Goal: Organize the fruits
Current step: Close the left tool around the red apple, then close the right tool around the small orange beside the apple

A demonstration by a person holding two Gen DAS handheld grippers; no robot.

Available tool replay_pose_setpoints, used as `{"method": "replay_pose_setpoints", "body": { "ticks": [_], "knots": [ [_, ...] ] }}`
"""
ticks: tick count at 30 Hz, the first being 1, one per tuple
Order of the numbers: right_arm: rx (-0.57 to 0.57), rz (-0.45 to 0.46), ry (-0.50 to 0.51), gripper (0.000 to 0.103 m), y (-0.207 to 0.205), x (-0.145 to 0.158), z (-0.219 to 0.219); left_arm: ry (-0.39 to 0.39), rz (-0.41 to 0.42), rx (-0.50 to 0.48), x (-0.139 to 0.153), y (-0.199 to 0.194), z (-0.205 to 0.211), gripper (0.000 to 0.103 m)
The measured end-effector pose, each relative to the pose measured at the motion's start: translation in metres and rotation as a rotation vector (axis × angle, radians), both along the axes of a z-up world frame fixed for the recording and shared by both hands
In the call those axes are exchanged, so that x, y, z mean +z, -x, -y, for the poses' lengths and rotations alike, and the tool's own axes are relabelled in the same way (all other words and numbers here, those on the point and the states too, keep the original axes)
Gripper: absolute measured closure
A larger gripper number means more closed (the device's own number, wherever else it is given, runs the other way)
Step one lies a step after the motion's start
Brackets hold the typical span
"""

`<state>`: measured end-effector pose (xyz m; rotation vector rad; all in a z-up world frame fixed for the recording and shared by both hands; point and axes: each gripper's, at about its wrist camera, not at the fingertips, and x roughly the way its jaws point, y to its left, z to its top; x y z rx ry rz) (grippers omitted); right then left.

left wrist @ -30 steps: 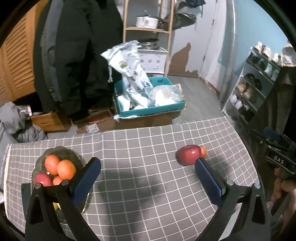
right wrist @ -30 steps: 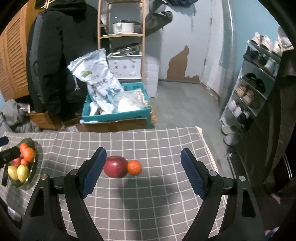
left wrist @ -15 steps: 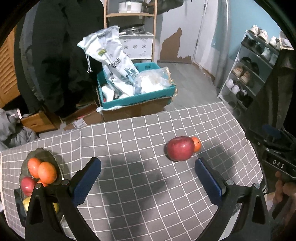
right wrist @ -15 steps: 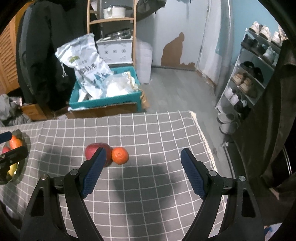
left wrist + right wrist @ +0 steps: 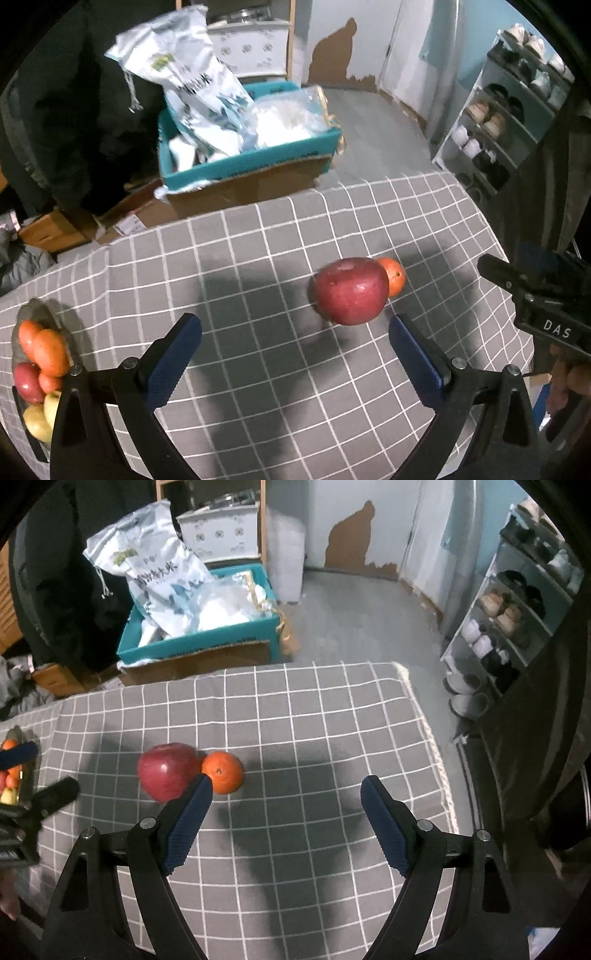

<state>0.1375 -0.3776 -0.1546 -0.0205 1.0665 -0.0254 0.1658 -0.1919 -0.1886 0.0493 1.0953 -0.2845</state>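
Grey checked tablecloth (image 5: 295, 716); floor beyond 12 o'clock edge. Apple (image 5: 351, 291) touching orange (image 5: 222, 772). Left gripper (image 5: 295, 343), right gripper (image 5: 286, 801): wide apart, holding nothing.

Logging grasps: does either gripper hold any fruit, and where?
Nothing is held. Left gripper and right gripper are both open above the checked cloth; the round red apple lies free.

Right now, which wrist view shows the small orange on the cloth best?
The right wrist view: the orange shows nearly whole beside the red apple. In the left wrist view the apple hides most of it, leaving one edge.
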Motion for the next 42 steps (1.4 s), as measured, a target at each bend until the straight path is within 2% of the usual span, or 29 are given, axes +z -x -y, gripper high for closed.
{"method": "replay_pose_setpoints", "body": {
  "ticks": [6, 12, 17, 24, 29, 32, 36, 40, 42],
  "knots": [
    [-0.022, -0.082, -0.045, 0.02, -0.021, -0.016, 0.015, 0.007, -0.038, -0.003, -0.017, -0.017, 0.018, 0.001],
    [-0.037, -0.126, -0.018, 0.02, -0.036, -0.029, 0.026, 0.007, -0.095, -0.005, -0.042, -0.03, 0.029, 0.001],
    [-0.042, -0.163, -0.043, 0.02, -0.039, -0.049, 0.028, 0.039, -0.125, -0.001, -0.053, -0.031, 0.036, 0.001],
    [-0.043, -0.175, -0.054, 0.02, -0.038, -0.058, 0.028, 0.038, -0.154, -0.008, -0.07, -0.037, 0.05, 0.001],
    [-0.044, -0.178, -0.058, 0.02, -0.039, -0.061, 0.03, 0.076, -0.184, 0.014, -0.08, -0.045, 0.05, 0.001],
    [-0.051, -0.18, -0.066, 0.02, -0.039, -0.063, 0.032, 0.127, -0.203, 0.027, -0.085, -0.049, 0.045, 0.008],
    [-0.058, -0.182, -0.074, 0.02, -0.042, -0.066, 0.032, 0.196, -0.231, 0.006, -0.089, -0.049, 0.045, 0.026],
    [-0.05, -0.183, -0.086, 0.02, -0.043, -0.068, 0.028, 0.168, -0.213, 0.004, -0.086, -0.046, 0.048, 0.026],
    [-0.038, -0.181, -0.095, 0.02, -0.044, -0.068, 0.024, 0.126, -0.186, 0.014, -0.083, -0.044, 0.046, 0.026]
  ]
}}
